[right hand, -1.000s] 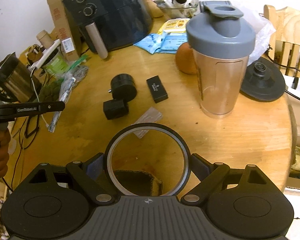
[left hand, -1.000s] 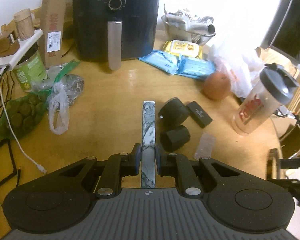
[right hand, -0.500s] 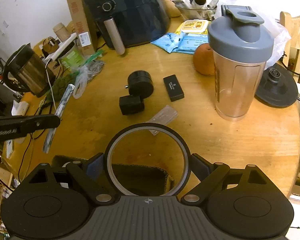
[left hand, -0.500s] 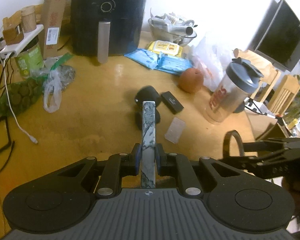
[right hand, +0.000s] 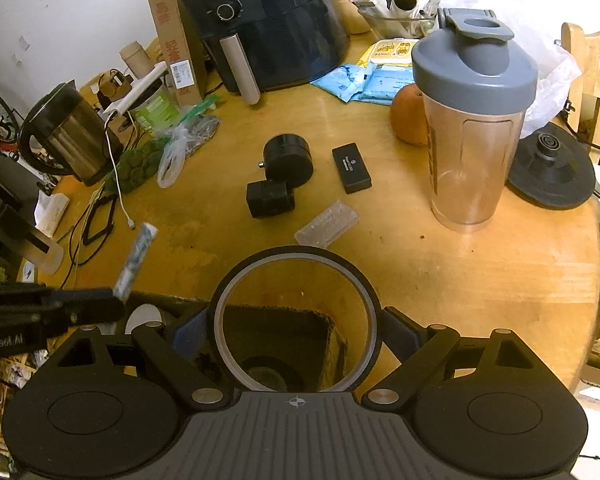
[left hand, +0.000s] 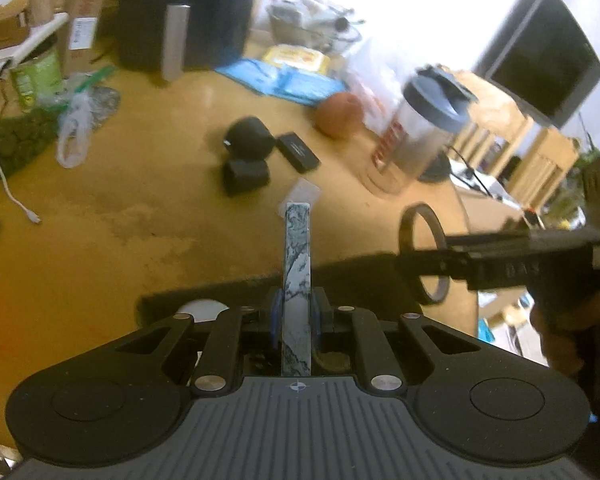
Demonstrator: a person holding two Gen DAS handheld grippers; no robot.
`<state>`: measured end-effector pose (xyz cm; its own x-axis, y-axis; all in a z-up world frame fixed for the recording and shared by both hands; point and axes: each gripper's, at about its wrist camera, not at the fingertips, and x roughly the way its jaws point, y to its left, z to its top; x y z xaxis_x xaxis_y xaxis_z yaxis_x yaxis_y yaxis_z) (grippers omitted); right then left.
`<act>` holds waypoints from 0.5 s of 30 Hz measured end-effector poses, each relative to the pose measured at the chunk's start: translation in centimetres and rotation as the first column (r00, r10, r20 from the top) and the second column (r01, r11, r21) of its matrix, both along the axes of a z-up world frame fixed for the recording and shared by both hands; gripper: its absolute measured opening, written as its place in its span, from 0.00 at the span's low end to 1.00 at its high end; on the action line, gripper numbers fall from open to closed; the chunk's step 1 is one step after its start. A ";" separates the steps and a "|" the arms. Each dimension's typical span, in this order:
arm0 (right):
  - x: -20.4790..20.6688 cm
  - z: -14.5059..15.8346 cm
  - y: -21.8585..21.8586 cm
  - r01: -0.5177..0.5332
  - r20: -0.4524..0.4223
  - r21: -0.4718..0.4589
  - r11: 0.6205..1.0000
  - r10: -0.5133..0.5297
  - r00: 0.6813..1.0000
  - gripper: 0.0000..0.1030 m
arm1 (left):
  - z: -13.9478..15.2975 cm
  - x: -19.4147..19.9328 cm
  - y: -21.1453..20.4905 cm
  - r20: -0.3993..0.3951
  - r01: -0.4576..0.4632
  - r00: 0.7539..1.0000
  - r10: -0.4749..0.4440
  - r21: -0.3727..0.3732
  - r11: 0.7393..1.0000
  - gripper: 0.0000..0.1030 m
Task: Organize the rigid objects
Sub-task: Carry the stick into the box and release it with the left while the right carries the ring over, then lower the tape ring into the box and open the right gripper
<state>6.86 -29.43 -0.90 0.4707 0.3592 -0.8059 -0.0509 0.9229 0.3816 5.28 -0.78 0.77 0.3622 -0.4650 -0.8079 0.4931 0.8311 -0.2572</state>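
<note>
The left tool [left hand: 296, 316] was clamped on a flat, marbled grey-green bar [left hand: 297, 280] jutting ahead of its fingers. The right tool [right hand: 296, 320], spread wide, gripped a black ring [right hand: 296, 318], both over a dark cardboard box [right hand: 284, 336] at the wooden worktop's [right hand: 440, 272] near edge.

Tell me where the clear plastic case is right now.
In the right wrist view the clear plastic case lies flat on the wooden table, just beyond the held ring, with the black cube up-left of it.
</note>
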 end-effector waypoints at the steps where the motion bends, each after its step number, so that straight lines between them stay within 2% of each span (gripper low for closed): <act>1: -0.1 0.0 0.0 -0.001 0.000 0.001 1.000 0.001 1.000 0.89 | 0.0 -0.3 -0.2 0.004 0.009 1.000 -0.009 0.004 1.000 0.20; 2: -0.3 0.0 -0.1 -0.003 -0.001 0.001 1.000 0.003 1.000 0.89 | 0.0 -0.7 -0.3 0.007 0.011 1.000 -0.011 0.013 1.000 0.30; 5: -0.7 0.0 -0.1 -0.010 0.000 0.002 1.000 0.010 1.000 0.89 | 0.2 -1.7 -0.2 0.036 -0.015 0.999 0.014 0.027 1.000 0.49; 10: -1.3 0.0 -0.2 -0.018 -0.001 0.007 1.000 0.018 1.000 0.89 | 0.5 -2.8 0.5 0.058 -0.101 0.994 0.098 0.056 0.993 0.50; 15: -1.8 0.0 0.2 -0.046 -0.004 0.011 0.999 0.046 0.999 0.89 | 0.5 -3.2 1.3 0.050 -0.174 0.984 0.172 0.048 0.984 0.50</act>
<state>5.06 -29.20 -0.89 0.4501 0.3891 -0.8038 -0.0915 0.9155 0.3919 2.07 0.55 1.29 0.4701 -0.3498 -0.8104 0.3508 0.9165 -0.1921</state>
